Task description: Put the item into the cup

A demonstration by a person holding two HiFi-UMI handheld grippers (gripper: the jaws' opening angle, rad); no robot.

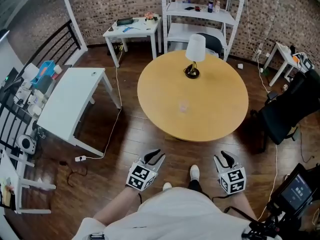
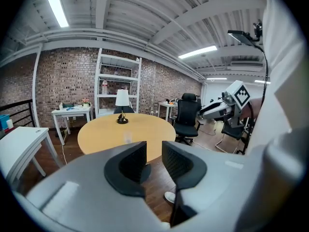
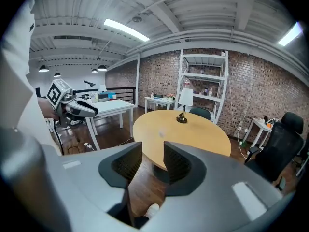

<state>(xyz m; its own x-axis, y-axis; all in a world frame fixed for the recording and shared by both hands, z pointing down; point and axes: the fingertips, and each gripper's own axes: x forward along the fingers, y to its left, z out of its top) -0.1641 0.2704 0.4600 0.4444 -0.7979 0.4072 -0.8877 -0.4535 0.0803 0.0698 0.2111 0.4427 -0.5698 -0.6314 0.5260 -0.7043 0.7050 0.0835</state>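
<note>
Being held low by the person's body, well short of the tabletop, the left gripper and right gripper are both being shown with jaws narrowly apart and empty. A faint clear cup is standing mid-tabletop, but no item is being made out in or beside it, so any work there would call for stepping closer. Beyond, a lamp, white shelving and a brick wall are being seen.

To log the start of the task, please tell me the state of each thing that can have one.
Left gripper: jaws open, nothing between them.
Right gripper: jaws open, nothing between them.
Cup: upright on the round table, contents too faint to tell.
Lamp: upright near the table's far edge.
</note>
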